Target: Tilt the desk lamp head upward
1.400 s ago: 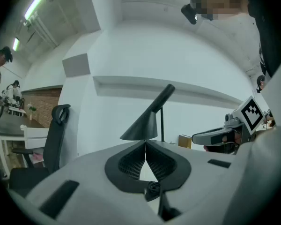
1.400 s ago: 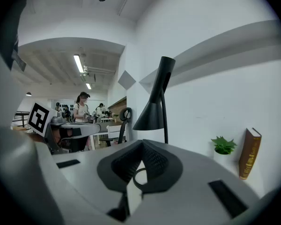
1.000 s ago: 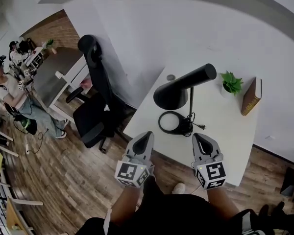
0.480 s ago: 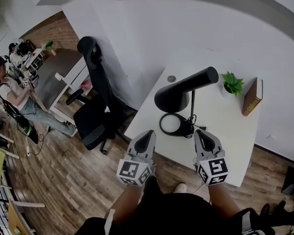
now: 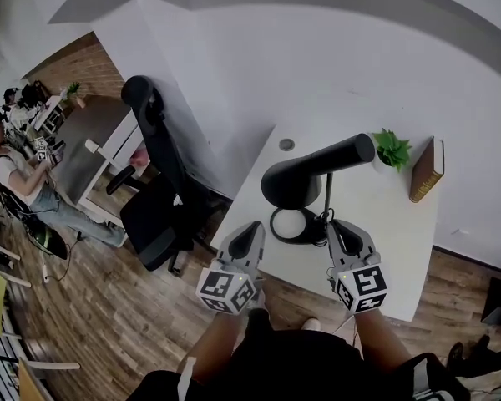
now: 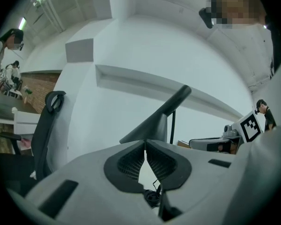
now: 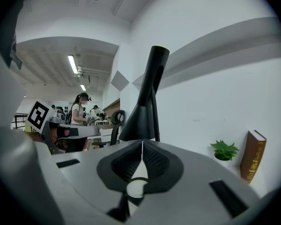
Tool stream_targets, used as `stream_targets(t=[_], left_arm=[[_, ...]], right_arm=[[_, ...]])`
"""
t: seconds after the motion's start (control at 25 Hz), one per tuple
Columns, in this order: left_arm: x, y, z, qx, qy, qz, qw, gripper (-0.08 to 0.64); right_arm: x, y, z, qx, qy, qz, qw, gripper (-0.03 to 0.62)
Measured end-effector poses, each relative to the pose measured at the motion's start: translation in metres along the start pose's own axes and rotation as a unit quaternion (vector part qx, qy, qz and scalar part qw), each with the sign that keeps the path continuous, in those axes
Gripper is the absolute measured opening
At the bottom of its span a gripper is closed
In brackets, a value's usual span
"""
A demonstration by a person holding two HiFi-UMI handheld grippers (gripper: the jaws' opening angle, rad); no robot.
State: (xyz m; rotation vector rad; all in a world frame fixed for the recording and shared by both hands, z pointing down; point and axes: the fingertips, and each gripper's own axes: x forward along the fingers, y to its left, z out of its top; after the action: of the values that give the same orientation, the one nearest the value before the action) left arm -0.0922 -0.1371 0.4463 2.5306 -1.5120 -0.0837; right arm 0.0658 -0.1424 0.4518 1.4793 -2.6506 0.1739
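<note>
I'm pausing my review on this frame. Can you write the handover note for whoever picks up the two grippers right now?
Grippers: the left gripper and the right gripper are both shut and empty, held at the near edge of the white desk.
Things: the lamp base sits just beyond the grippers, and the lamp head slopes down over it.
Done: nothing yet. Neither gripper touches the lamp.
Left: reach the lamp head and tilt it upward.

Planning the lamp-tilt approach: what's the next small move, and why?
Probably open the right gripper and raise it toward the black cone-shaped desk lamp head. Both it and the left gripper are shut and empty at the white desk's near edge, short of that head, touching nothing.
</note>
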Motion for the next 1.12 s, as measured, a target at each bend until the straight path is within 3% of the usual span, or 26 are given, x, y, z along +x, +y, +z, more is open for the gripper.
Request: stream_targets(t=[0.16,0.32,0.4,0.52,0.68,0.92,1.0,1.12], left_arm=[[0.012,0.018,-0.006,-0.059,0.006,-0.004,0.9982,0.016],[0.026,0.032,-0.009,-0.156,-0.004,-0.023,0.9874,0.142],[0.035,0.037,-0.009,-0.219,-0.014,-0.044,0.9746,0.168],[0.048,0.043,-0.011,-0.302,-0.019,-0.071,0.9504,0.192],[0.068,0.041,-0.012,-0.408,-0.026,-0.123,0.9045,0.193],[0.088,0.042,-0.009,-0.475,-0.029,-0.176,0.8617,0.193],[0.091,0.039,-0.011,-0.49,-0.029,-0.184,0.8518,0.193],[0.092,0.04,-0.012,-0.482,-0.032,-0.174,0.858,0.186]], right_arm=[[0.01,-0.004,-0.002,-0.008,0.014,-0.01,1.0,0.002],[0.019,-0.011,-0.008,-0.016,0.031,-0.02,0.999,0.015],[0.025,-0.015,-0.009,-0.017,0.038,-0.023,0.999,0.065],[0.034,-0.02,-0.011,-0.023,0.046,-0.029,0.998,0.072],[0.046,-0.024,-0.011,-0.031,0.052,-0.036,0.998,0.081],[0.059,-0.032,-0.011,-0.047,0.059,-0.041,0.996,0.081],[0.059,-0.035,-0.008,-0.043,0.053,-0.046,0.997,0.081],[0.061,-0.034,-0.001,-0.04,0.042,-0.049,0.997,0.048]])
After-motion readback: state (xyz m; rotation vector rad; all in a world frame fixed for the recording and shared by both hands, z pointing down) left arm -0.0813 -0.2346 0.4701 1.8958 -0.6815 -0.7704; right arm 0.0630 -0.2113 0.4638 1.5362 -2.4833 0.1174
